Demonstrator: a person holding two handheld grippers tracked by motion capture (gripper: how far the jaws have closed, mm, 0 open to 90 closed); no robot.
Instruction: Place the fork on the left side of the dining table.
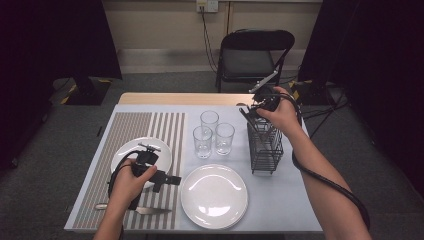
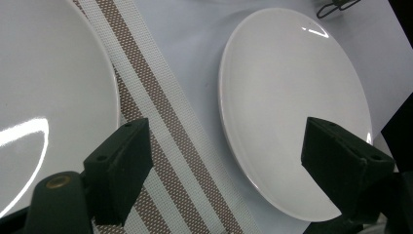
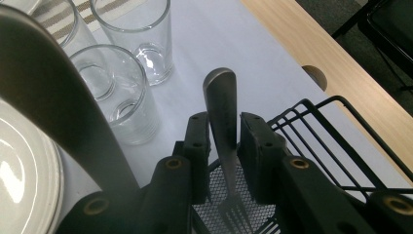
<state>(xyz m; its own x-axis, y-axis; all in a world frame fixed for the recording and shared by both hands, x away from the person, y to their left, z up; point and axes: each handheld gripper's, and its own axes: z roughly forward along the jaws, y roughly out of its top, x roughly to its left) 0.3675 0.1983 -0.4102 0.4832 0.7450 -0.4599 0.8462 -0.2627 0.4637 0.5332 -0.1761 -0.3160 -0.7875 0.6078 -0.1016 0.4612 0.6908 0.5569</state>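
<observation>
Table setting is standing partway through, by the look of it. The right gripper [image 3: 223,146] is closing its jaws on the handle of a fork [image 3: 222,107], whose tines are pointing down inside the black wire cutlery caddy [image 1: 265,145] at the right of the table; in the right gripper view the pads are sitting against both sides of the handle, so the fork is being held but is not yet lifted clear. The left gripper [image 1: 165,177] is hovering with its jaws wide and nothing between them, over the striped placemat [image 2: 160,141], between the small plate [image 1: 157,150] and the large dinner plate [image 1: 214,196].

Already laid: both plates, three drinking glasses [image 1: 211,132] grouped behind the dinner plate, and a table knife [image 1: 145,210] lying on the placemat at the near edge.

Outstanding, in my judgement: the fork is waiting to be drawn out of the caddy and set beside a plate. Whether further cutlery is remaining in the caddy cannot be told.
</observation>
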